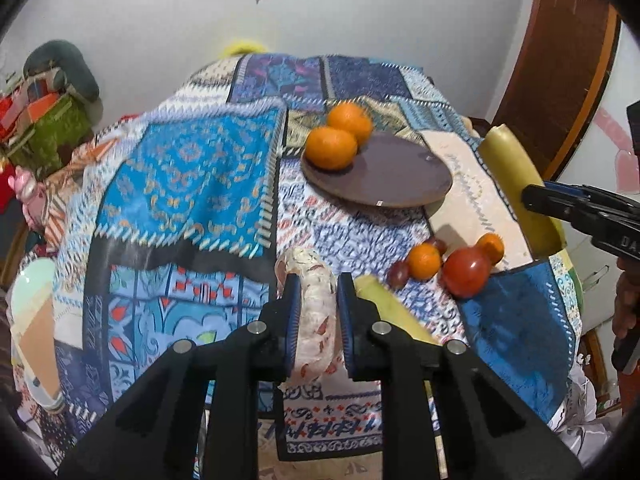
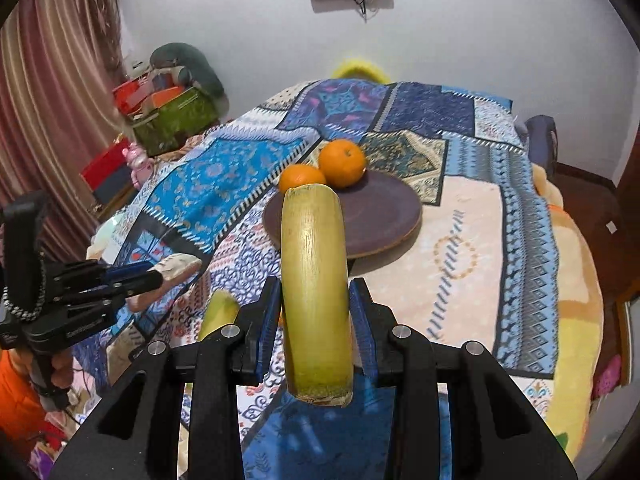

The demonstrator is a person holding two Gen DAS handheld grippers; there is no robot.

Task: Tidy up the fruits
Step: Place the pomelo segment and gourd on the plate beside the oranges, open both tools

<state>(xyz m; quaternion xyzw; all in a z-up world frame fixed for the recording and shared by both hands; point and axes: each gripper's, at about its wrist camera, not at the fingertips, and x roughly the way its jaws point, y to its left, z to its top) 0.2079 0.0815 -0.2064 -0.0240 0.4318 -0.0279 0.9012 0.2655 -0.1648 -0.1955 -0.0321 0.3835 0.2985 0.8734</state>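
left tongs [image 1: 316, 312] clamp mottled pale piece [image 1: 314, 320] | right tongs [image 2: 316, 320] grip yellow-green stalk [image 2: 314, 300]

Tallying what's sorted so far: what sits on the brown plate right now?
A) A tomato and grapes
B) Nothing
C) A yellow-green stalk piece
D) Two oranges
D: two oranges rest side by side at the far edge of the brown plate, and the rest of it is bare.
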